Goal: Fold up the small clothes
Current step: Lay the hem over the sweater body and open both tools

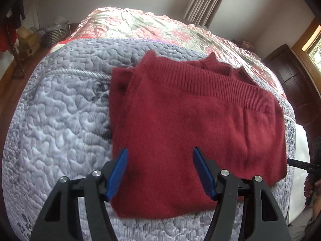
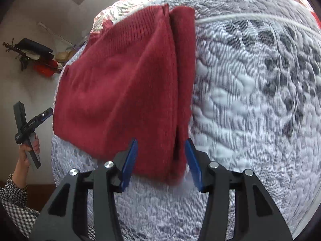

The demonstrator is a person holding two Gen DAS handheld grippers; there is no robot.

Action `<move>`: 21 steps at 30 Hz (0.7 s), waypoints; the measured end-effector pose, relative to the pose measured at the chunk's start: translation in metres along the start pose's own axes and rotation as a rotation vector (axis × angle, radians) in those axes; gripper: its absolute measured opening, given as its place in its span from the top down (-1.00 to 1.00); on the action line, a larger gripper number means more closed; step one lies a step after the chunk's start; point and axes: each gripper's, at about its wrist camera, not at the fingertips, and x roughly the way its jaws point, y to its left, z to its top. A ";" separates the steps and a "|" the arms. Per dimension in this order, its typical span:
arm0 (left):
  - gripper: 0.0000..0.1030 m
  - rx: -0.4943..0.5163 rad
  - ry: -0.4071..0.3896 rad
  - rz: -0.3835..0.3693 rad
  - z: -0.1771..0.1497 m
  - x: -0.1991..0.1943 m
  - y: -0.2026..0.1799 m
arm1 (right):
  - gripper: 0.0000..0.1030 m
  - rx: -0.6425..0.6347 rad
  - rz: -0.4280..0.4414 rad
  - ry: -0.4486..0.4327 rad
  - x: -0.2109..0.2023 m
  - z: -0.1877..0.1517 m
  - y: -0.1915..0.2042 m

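Note:
A dark red knitted sweater (image 1: 190,124) lies folded into a rough rectangle on the grey quilted mattress (image 1: 60,110); its ribbed hem runs across the upper layer and the collar peeks out at the far edge. My left gripper (image 1: 160,154) hovers open over the sweater's near part, its blue pads apart with nothing between them. In the right wrist view the same sweater (image 2: 120,84) shows a folded seam along its right side. My right gripper (image 2: 161,146) hangs open above the near corner, gripping nothing. The left gripper (image 2: 30,122) is also visible at far left, held in a hand.
A pink floral bedspread (image 1: 150,28) covers the bed's far half. A dark wooden cabinet (image 1: 291,84) stands at right, a basket and boxes (image 1: 40,38) at left on the floor. A checked sleeve (image 2: 14,198) shows low left. Bare quilted mattress (image 2: 250,100) spreads right of the sweater.

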 end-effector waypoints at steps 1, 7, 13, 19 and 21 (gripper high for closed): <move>-0.30 0.006 -0.002 -0.003 -0.007 -0.003 -0.006 | 0.11 0.003 0.004 0.010 0.003 -0.008 0.000; -0.32 0.036 0.068 -0.048 -0.033 0.013 -0.032 | 0.88 0.013 -0.009 0.051 0.020 -0.019 0.003; -0.32 0.039 0.115 -0.038 -0.040 0.031 -0.037 | 0.90 -0.023 0.023 0.006 -0.004 -0.021 0.013; -0.32 0.044 0.150 -0.024 -0.049 0.046 -0.035 | 0.90 0.061 -0.001 0.075 0.031 -0.033 -0.010; -0.32 0.047 0.152 -0.023 -0.051 0.049 -0.037 | 0.90 0.096 0.006 0.083 0.039 -0.034 -0.013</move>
